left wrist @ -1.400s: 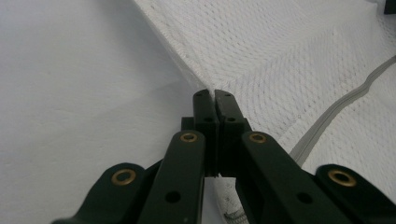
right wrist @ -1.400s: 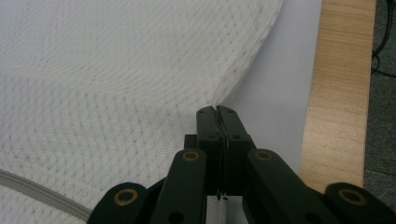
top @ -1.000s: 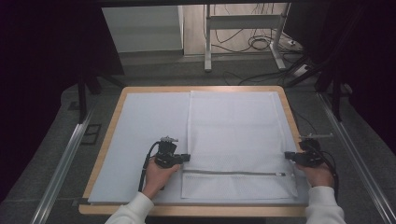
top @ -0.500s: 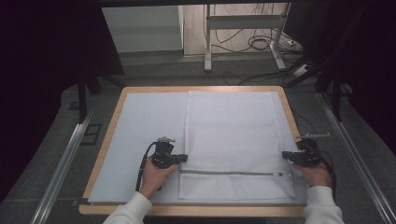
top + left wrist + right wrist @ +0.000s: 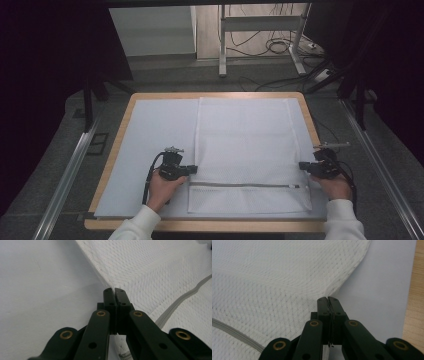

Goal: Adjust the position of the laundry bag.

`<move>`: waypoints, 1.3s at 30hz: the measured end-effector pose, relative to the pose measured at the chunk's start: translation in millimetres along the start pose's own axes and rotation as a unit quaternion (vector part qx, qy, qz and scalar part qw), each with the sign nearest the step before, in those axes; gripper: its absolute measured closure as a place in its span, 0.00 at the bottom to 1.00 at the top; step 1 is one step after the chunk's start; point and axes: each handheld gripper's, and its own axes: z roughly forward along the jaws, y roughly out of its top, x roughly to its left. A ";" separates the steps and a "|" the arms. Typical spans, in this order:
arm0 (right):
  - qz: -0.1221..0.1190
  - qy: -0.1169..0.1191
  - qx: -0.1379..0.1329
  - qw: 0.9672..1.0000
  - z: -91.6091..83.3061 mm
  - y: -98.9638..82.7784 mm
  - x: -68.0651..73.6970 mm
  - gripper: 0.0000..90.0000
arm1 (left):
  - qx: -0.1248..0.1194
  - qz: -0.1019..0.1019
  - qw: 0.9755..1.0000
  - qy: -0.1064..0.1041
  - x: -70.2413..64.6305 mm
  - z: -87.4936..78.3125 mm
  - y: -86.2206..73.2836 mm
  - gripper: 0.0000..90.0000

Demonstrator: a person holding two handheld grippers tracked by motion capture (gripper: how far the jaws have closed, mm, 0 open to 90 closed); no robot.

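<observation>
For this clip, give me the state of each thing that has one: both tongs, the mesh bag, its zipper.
Left tongs: shut on the mesh bag's left edge.
Right tongs: shut on the mesh bag's right edge.
Mesh bag: spread flat on the white mat, edges lifted slightly at both grips.
Zipper: appears closed along its length.

One mesh bag (image 5: 248, 150), two grippers (image 5: 193, 169)

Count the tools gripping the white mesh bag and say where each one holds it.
2. The left tool is shut on the mesh bag's left edge, just above the zip; the right tool is shut on its right edge.
</observation>
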 end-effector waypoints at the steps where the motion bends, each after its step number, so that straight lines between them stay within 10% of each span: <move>1: -0.001 0.000 0.000 1.000 0.4 0.2 0.8 0.97 | 0.000 0.001 1.000 0.000 0.5 -0.6 -0.3 0.99; 39: -0.012 0.038 -0.007 0.999 9.0 5.8 24.0 0.97 | -0.010 -0.013 1.000 0.020 22.8 -28.1 -9.1 0.99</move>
